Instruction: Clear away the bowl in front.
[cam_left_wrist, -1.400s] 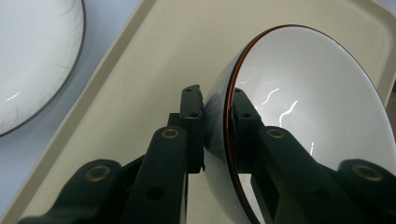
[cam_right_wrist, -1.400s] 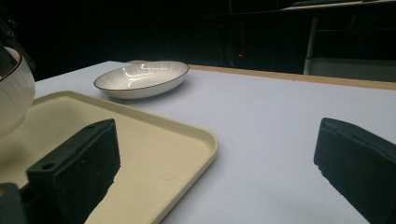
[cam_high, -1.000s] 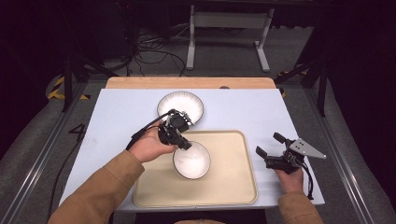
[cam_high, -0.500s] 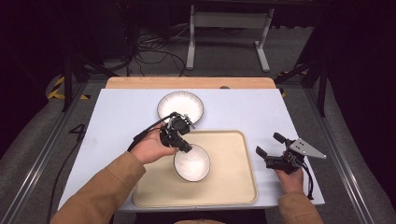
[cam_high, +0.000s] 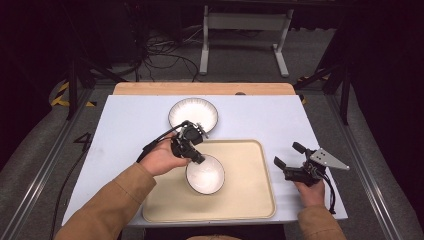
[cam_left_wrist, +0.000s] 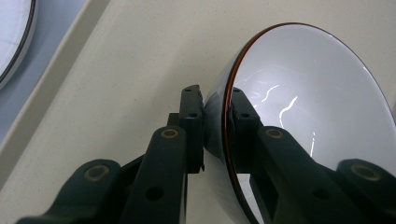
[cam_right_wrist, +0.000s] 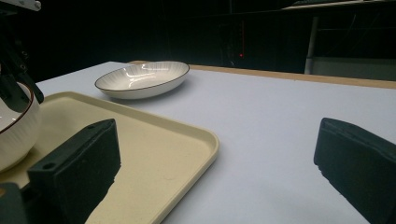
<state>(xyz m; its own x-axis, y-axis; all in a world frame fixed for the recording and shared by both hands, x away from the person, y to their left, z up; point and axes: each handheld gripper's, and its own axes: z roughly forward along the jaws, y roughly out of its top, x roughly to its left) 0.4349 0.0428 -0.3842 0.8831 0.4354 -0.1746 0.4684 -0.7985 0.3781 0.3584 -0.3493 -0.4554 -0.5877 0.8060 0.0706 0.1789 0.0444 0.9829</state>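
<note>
Jaws of the left gripper (cam_high: 196, 156) pinch the rim of the small white bowl (cam_high: 205, 174) to steady it on the beige tray (cam_high: 250, 200), while the right gripper (cam_high: 290, 157) rests spread and empty beside the tray, the shallow dish (cam_high: 193, 113) lying behind.

Bare table (cam_high: 125, 135) left of the tray (cam_high: 250, 200), bare table between tray and right gripper (cam_high: 290, 156), tray floor free right of the bowl (cam_high: 206, 175), shallow dish (cam_high: 193, 113) standing beyond the tray's far rim, left gripper (cam_high: 198, 159) over the tray's near-left part.
</note>
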